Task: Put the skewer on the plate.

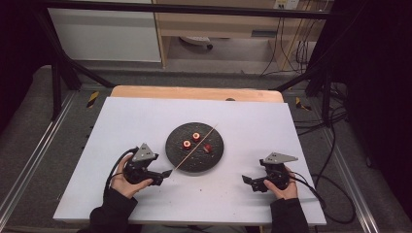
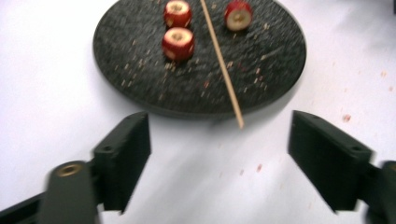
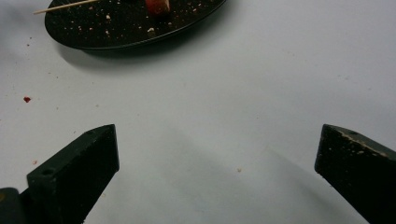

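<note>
Skewer: the thin pale wooden skewer (image 2: 222, 65) lay bare across the round black speckled stone plate (image 2: 140, 79), its near tip past the plate's rim and over the table, with nothing threaded on it
Skewer's neighbours: two red hollow-cored fruit pieces (image 2: 178, 43) sat on one side of the stick and a third red piece (image 2: 238, 15) on the other, all apart from it
Progress: judging by the loose pieces and the bare stick, the threading looked not yet done; every piece was left to go on
Plate contents: three fruit pieces, the skewer and a scatter of pale crumbs; a few red flecks lay on the white sheet beside it
Left gripper: the left gripper (image 1: 167, 173) was released, its jaws spread wide with only bare sheet between them, the skewer's tip just ahead of the gap and touching neither jaw
Right gripper: the right gripper (image 1: 248, 180) was released too, jaws wide and empty, resting low and well apart from the plate
Table: a white sheet (image 1: 272, 131) covered the pale wooden table (image 1: 194, 92), the plate near its middle
</note>
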A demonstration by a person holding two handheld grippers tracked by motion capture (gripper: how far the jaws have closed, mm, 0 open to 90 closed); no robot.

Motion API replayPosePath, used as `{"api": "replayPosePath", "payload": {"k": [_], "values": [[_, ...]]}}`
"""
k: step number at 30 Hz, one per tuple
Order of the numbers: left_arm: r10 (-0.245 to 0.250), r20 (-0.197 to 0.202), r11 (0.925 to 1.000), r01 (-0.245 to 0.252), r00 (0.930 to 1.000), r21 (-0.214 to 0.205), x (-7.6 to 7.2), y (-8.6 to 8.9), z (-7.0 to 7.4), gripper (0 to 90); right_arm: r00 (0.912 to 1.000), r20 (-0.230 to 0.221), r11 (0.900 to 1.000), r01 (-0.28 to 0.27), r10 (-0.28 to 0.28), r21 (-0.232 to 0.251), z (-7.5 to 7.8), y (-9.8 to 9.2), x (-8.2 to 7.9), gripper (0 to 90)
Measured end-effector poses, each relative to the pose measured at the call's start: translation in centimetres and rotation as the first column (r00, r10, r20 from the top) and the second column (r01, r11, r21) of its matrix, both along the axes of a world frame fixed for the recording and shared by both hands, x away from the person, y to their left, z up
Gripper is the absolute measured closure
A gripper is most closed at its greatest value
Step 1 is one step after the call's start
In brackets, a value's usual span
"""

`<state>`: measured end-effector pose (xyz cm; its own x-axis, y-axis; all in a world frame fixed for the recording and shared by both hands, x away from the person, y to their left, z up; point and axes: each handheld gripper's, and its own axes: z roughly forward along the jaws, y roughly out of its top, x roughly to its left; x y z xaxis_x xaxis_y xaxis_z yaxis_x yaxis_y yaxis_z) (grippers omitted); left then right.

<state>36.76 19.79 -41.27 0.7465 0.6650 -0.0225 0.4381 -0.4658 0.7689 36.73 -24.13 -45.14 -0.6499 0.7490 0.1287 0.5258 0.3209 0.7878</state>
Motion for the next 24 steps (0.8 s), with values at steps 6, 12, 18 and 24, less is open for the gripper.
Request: {"api": "replayPosePath", "payload": {"k": [6,12,18,24], "values": [[0.040,-0.001,0.9992,-0.040,0.9992,-0.007,-0.6,2.2,-1.0,9.6,1.0000,0.001,1.0000,0.000,0.000,0.002,0.0,0.0,0.0,0.8],[0.072,0.009,0.9974,-0.072,0.9974,-0.010,-1.5,4.1,-2.5,3.8,1.0000,-0.001,1.0000,0.001,-0.001,-0.006,-0.1,-0.1,0.0,0.7],[0.087,0.010,0.9961,-0.087,0.9962,-0.016,-1.9,5.6,-3.4,2.3,1.0000,-0.008,0.9999,-0.005,0.005,-0.014,-0.2,0.0,0.0,0.7],[0.082,0.002,0.9963,-0.082,0.9966,-0.025,-2.0,6.2,-3.9,2.5,0.9999,-0.012,0.9999,-0.006,0.006,-0.016,-0.3,0.1,0.0,0.8]]}}
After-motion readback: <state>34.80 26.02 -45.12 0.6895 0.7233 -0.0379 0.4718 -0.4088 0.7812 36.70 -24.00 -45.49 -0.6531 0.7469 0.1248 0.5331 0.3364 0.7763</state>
